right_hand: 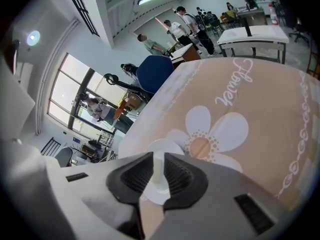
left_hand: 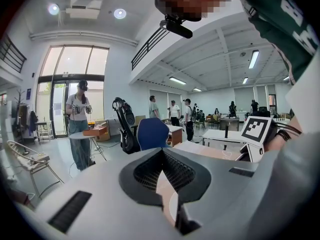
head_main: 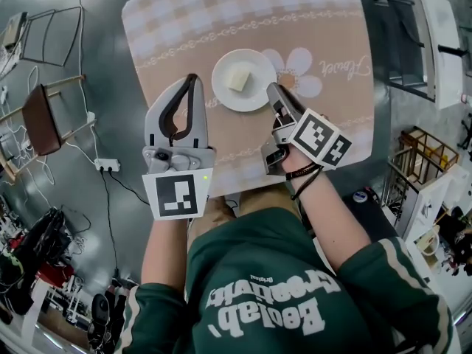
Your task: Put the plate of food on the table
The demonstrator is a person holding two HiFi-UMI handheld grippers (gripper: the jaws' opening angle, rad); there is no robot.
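A white plate (head_main: 255, 96) with a pale block of food (head_main: 237, 79) lies flat on the table (head_main: 295, 21), which has a peach checked cloth. My right gripper (head_main: 273, 88) hovers at the plate's right rim, clear of it. Its jaws stand a narrow gap apart with nothing between them. Through that gap, in the right gripper view, part of the plate (right_hand: 163, 148) shows beyond my right gripper (right_hand: 158, 170). My left gripper (head_main: 193, 78) is just left of the plate, its tips together and empty. In the left gripper view, my left gripper (left_hand: 163, 151) points level across the room.
A flower print (right_hand: 210, 134) lies on the cloth right of the plate. Wooden chairs (head_main: 40, 120) and a power strip (head_main: 107, 166) stand on the floor to the left, a wooden shelf (head_main: 420, 153) to the right. A blue chair (left_hand: 152, 133) and several people are farther off.
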